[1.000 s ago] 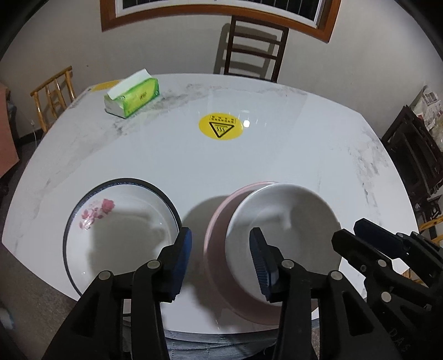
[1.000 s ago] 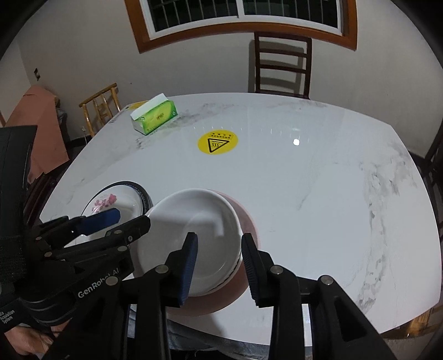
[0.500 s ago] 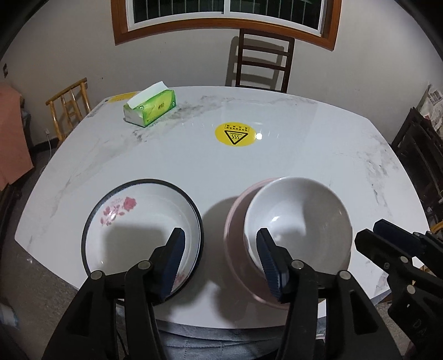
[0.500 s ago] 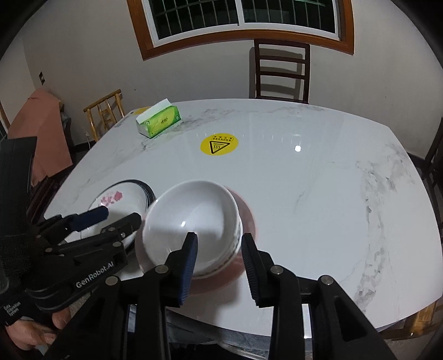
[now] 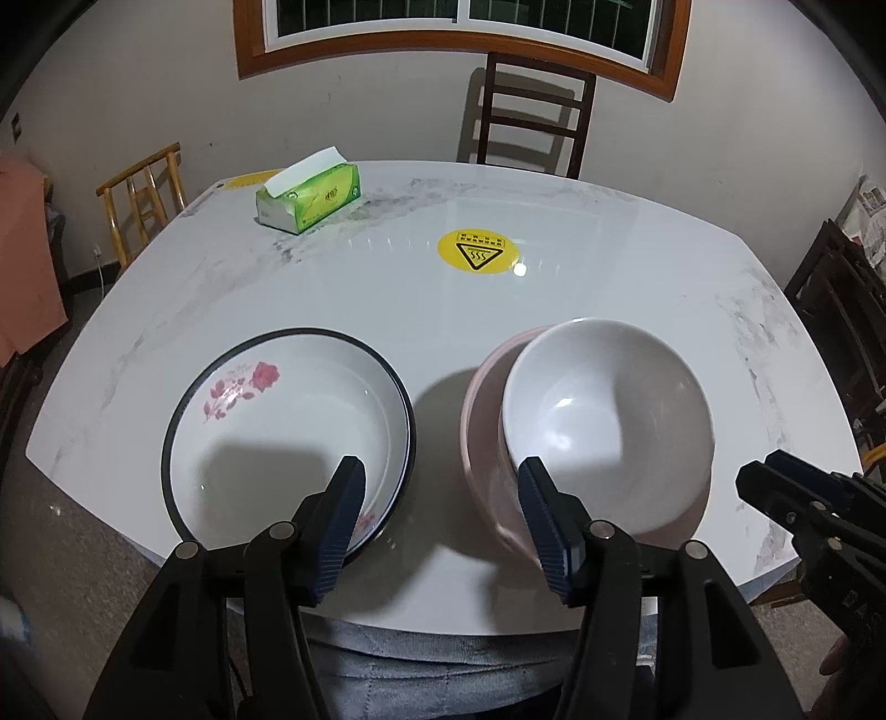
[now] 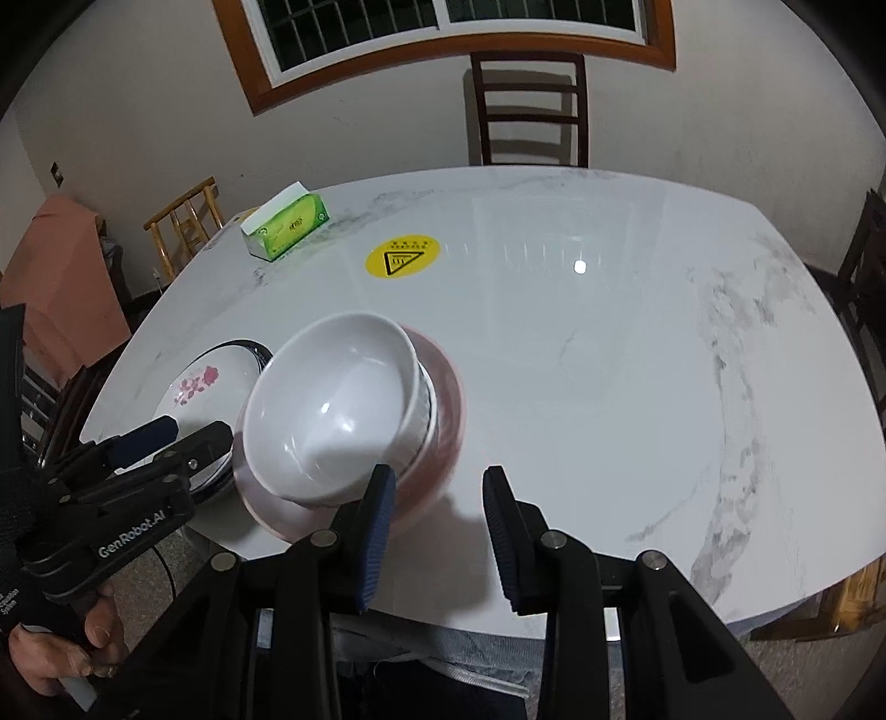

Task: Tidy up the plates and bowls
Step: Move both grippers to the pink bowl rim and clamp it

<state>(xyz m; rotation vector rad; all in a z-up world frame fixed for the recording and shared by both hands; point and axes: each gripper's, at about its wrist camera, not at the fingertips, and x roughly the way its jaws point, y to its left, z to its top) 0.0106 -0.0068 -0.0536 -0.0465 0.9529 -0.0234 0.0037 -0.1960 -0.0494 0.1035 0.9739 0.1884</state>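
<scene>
White bowl [image 5: 606,412] nested in pink bowl [image 5: 482,437], centre-right of left view. Floral plate [image 5: 288,426] just beside, lower left. Left gripper [image 5: 440,526] open, empty. Right gripper [image 6: 437,526] open, empty, frame bottom.

1. The left wrist view looks from above the near edge of the desk [image 5: 554,310], facing across it to the far wall; its own left tongs [image 5: 440,526] fill the bottom of the picture, over the plate [image 5: 277,421] and bowl [image 5: 603,421], both close.
2. The right wrist view sits further right at like height, facing the same way; the right tongs [image 6: 437,531] are at the bottom, and the bowl [image 6: 332,421] lies left of centre.
3. Both views share the plate, bowl, tissue box [image 5: 310,199], yellow sticker [image 5: 479,252], chair [image 5: 531,111] and window [image 5: 459,22].
4. Each view catches the other tongs at its edge.
</scene>
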